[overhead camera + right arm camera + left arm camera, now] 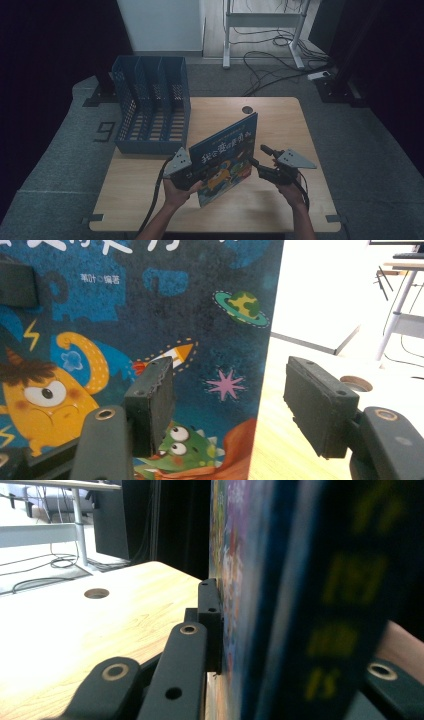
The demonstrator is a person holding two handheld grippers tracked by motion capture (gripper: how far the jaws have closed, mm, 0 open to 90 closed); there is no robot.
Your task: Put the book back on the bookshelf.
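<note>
A children's picture book (pixel 227 150) with a dark blue cover and cartoon monsters stands tilted above the middle of the wooden table (pixel 280 210). My left gripper (pixel 197 172) is shut on the book's lower left edge; in the left gripper view its pad (pixel 210 625) presses flat against the book's cover (pixel 300 600). My right gripper (pixel 258 156) is open at the book's right edge. In the right gripper view (pixel 230 405) the cover (pixel 125 315) shows behind the left pad, its edge falls in the gap between the pads, and neither pad presses on it.
A blue perforated file rack (pixel 150 107) with several slots stands at the table's back left corner. A round cable hole (pixel 247 109) sits near the back edge. Beyond the table, cables (pixel 270 65) lie on the floor by a white desk frame (pixel 262 20).
</note>
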